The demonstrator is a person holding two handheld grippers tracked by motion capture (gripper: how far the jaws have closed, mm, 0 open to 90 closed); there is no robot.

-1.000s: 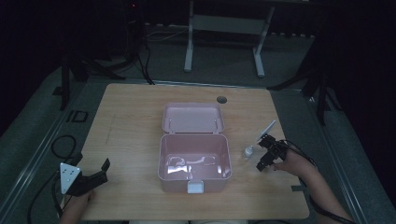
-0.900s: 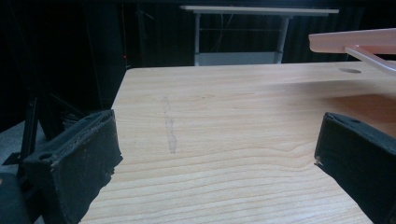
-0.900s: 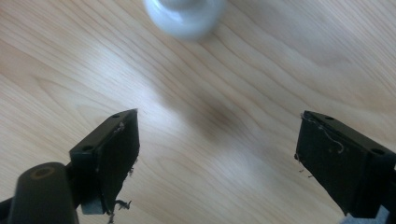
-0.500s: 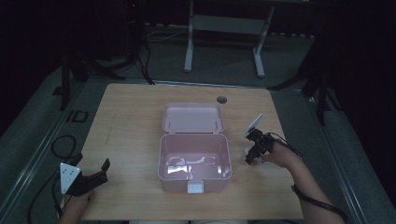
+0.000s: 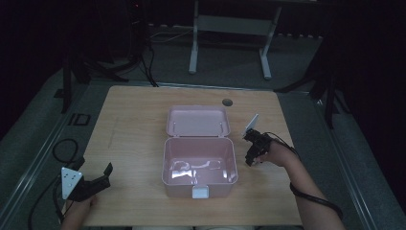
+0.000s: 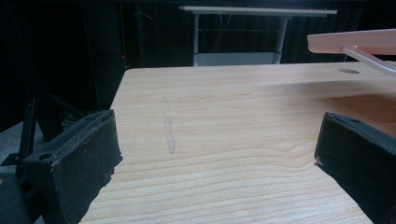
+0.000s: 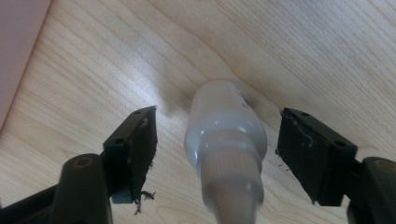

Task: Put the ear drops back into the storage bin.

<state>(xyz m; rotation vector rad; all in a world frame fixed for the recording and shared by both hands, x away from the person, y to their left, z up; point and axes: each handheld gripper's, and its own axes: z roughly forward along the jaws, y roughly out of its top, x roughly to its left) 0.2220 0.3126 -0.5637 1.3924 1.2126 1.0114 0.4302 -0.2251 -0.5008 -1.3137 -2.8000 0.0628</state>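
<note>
A small white plastic bottle (image 7: 226,140) stands on the wooden table, seen from above in the right gripper view. My right gripper (image 7: 223,142) is open around it, one jaw on each side with a gap on both. In the high view the right gripper (image 5: 250,154) sits just right of the open pink box (image 5: 165,160) and covers the bottle. My left gripper (image 5: 98,178) rests open near the table's front left corner. Bare wood lies between the jaws of the left gripper (image 6: 215,154).
The box's lid (image 5: 197,120) lies folded back toward the far side; its edge (image 6: 355,42) shows in the left gripper view. A round cable hole (image 5: 227,102) is in the table beyond the box. Dark floor and a desk frame lie behind.
My right gripper has moved left toward the box and come down over the bottle, which now stands between its jaws. The left gripper has stayed still.
</note>
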